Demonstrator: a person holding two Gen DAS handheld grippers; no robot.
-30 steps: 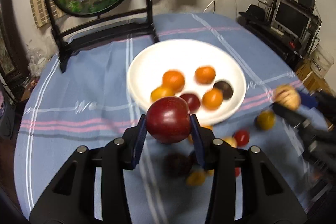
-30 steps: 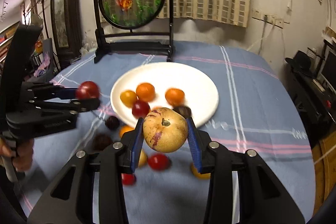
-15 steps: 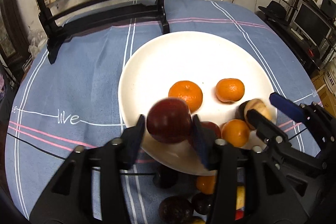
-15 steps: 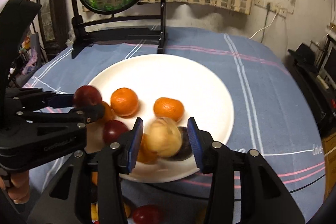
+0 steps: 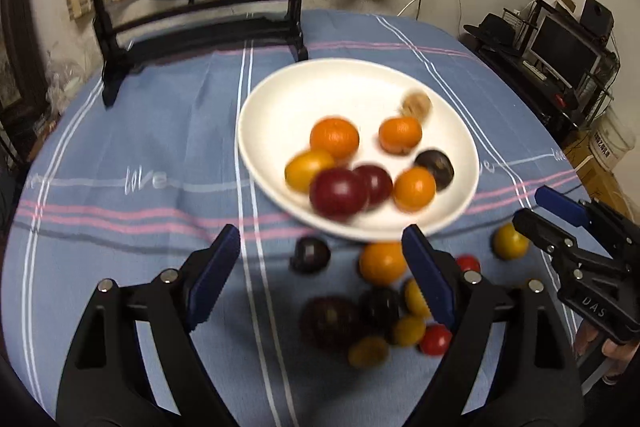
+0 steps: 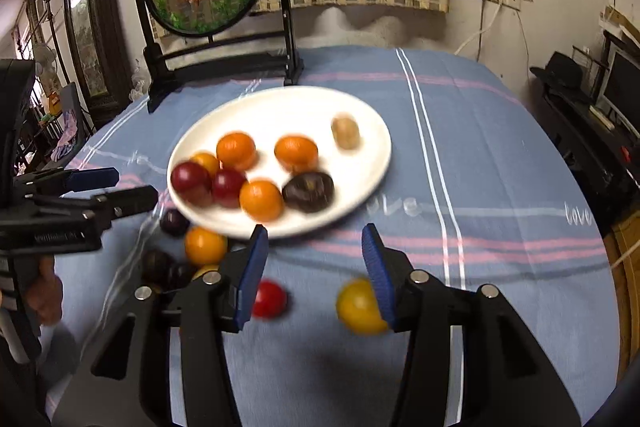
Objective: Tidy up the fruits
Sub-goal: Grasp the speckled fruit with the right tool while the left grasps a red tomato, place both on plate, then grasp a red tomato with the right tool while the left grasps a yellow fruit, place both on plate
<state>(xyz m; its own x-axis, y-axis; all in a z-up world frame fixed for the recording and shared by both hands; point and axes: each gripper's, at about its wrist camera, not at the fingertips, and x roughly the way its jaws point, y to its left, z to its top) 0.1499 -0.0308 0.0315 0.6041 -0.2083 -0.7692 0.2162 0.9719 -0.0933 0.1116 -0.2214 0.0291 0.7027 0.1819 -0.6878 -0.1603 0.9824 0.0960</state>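
A: Both jaws spreading with nothing between them, your left gripper [image 5: 320,269] and right gripper [image 6: 314,259] hang over loose fruit on the blue-clothed surface [image 5: 160,131].

B: Eight fruits sit on the white plate [image 5: 296,87]. Next, centre your right gripper's jaws around the yellow fruit [image 6: 358,307] before squeezing; it looks round enough to roll.
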